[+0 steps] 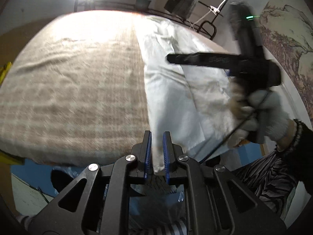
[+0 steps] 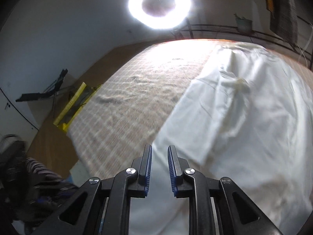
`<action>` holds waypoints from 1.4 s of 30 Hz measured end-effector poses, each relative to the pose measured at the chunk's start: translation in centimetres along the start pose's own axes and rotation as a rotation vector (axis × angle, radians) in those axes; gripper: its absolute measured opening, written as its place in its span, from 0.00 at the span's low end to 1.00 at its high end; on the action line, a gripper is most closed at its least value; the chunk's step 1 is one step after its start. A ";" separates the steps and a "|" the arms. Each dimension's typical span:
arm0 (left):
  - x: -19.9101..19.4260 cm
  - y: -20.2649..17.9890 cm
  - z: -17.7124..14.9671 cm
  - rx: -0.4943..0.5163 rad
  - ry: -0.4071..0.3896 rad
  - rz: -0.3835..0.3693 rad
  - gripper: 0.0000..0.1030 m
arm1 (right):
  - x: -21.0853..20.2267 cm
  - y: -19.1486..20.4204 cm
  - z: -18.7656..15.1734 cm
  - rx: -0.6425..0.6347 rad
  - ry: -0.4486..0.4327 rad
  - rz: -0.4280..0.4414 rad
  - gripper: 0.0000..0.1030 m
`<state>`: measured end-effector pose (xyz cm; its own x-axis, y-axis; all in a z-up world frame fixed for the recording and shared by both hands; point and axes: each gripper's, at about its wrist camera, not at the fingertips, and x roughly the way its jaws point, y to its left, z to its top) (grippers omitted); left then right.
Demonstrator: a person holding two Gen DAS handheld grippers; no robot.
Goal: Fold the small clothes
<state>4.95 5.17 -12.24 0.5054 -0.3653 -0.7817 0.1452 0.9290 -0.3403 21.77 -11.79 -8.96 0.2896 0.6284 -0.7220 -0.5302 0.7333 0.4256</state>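
Observation:
A white garment [image 1: 176, 90] lies on the right side of a beige checked cloth covering the table [image 1: 78, 82]. Its near corner hangs between the pads of my left gripper [image 1: 157, 137], whose jaws stand a small gap apart around the cloth. The right gripper shows in the left wrist view [image 1: 215, 59], held by a gloved hand over the garment's right part. In the right wrist view the garment [image 2: 244, 117] fills the right half, with a folded flap on top. My right gripper [image 2: 159, 152] sits over its near edge, jaws slightly apart, with white cloth between the pads.
A ring light [image 2: 159, 4] shines above the far table edge. A yellow frame [image 2: 72, 107] stands at the table's left side. The person's gloved hand [image 1: 264, 113] and striped sleeve are at the right. A patterned wall hanging [image 1: 289, 58] is behind.

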 end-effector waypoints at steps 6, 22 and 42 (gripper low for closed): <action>0.0 2.6 1.2 -0.091 -0.013 0.008 0.08 | 6.0 0.6 -0.9 -0.076 0.125 -0.022 0.14; 4.8 -0.3 10.9 0.080 -0.006 -0.016 0.08 | 0.8 5.1 -9.5 -0.062 0.265 0.223 0.14; 3.7 -2.7 2.5 0.177 -0.008 -0.047 0.08 | -11.2 -3.3 -9.1 0.097 -0.071 0.011 0.35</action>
<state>8.54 1.44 -12.93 0.5010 -0.4088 -0.7628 0.3156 0.9070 -0.2788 13.02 -23.61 -7.21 0.3414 0.6511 -0.6779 -0.4555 0.7455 0.4866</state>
